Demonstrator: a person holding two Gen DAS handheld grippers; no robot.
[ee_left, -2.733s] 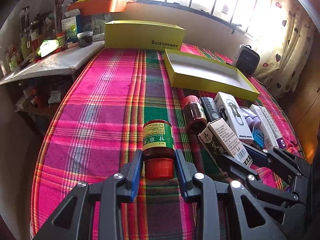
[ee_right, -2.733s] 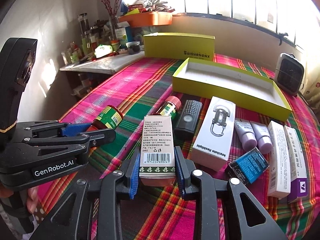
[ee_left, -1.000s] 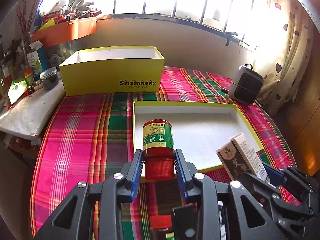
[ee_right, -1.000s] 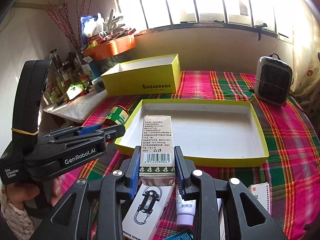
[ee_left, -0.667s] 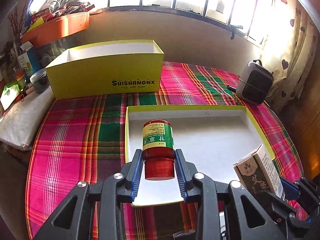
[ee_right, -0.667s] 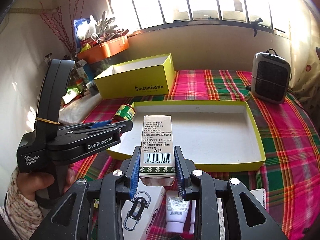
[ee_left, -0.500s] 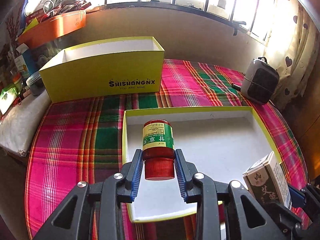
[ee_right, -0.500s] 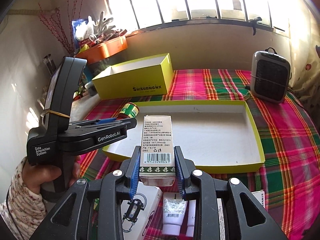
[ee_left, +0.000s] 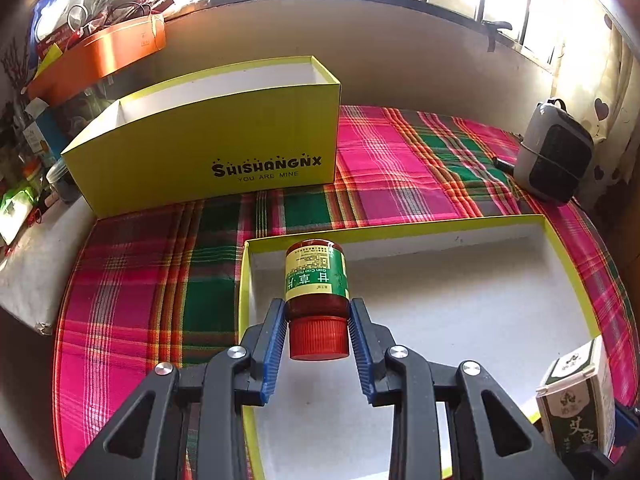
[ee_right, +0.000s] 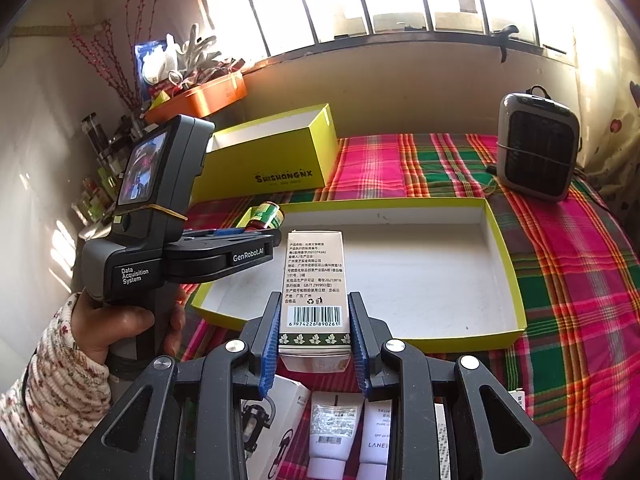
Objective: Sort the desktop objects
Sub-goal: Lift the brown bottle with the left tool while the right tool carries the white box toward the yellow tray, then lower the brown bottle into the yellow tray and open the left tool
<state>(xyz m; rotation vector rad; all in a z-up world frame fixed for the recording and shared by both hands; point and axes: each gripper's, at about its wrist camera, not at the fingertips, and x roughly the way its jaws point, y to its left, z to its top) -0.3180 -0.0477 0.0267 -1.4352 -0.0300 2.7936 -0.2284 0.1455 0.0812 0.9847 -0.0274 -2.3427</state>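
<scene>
Here the left gripper (ee_left: 318, 346) has its blue-padded fingers (ee_left: 274, 350) clamped on a dark red bottle with a green label and red screw cap (ee_left: 317, 284), held cap-toward-camera above the near-left corner of the shallow yellow cardboard tray with a white inside (ee_left: 568, 264). The right gripper (ee_right: 314, 346) has its fingers clamped on a tall white carton with a barcode and green leaf border (ee_right: 315, 292), held just before the tray's near rim. The tray lies on the pink-and-green plaid-covered surface (ee_left: 380, 168), near a deeper yellow "SHISHANGNX" box (ee_left: 208, 152). A grey fan heater (ee_right: 538, 146) stands to the right.
</scene>
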